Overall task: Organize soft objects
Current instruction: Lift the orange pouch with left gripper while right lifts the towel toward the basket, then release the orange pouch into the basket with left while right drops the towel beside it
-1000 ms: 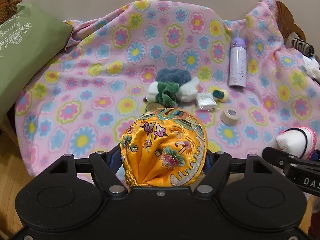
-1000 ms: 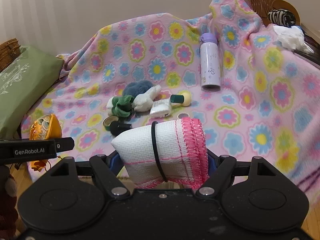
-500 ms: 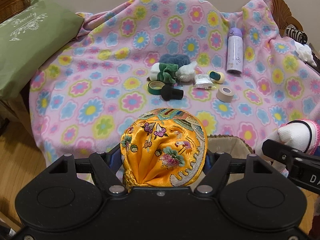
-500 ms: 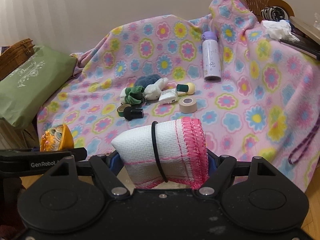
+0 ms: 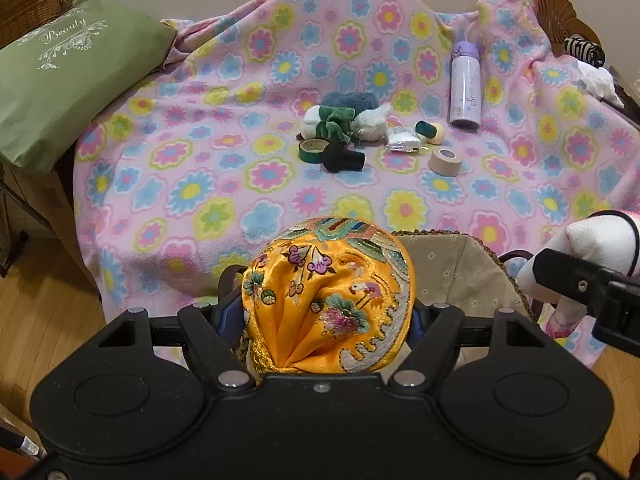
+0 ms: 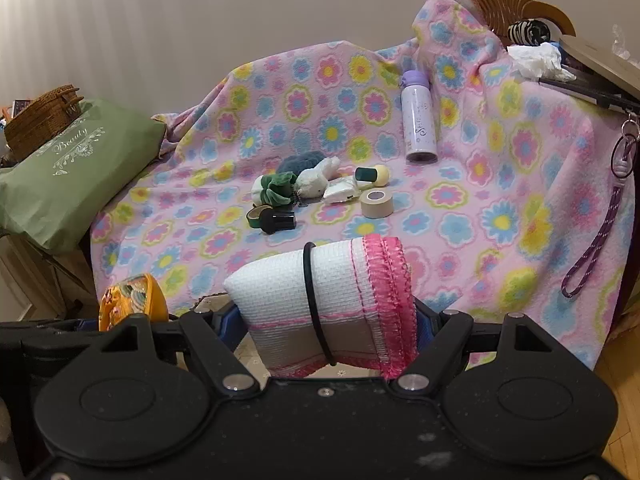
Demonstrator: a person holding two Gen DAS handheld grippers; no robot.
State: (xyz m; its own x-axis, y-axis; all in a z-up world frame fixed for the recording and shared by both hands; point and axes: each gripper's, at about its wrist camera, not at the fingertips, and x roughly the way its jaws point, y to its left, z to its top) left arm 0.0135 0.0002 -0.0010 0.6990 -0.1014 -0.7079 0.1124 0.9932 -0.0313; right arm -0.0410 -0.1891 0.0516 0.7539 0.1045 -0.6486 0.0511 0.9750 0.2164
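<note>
My left gripper is shut on an orange embroidered pouch, held over a fabric-lined woven basket at the bed's front edge. My right gripper is shut on a rolled white cloth with pink trim, bound by a black band; it also shows in the left wrist view beside the basket. On the flowered blanket lie a green scrunchie, a blue fuzzy item and a small white plush. The pouch also shows in the right wrist view.
Among the soft items lie a green tape roll, a black cap-like object, a beige tape roll, a silver packet and a purple bottle. A green bag sits at left. Wooden floor lies below.
Both grippers have drawn back from the bed with their loads. The lined basket has come into view under the pouch, and more of the blanket's front edge shows.
</note>
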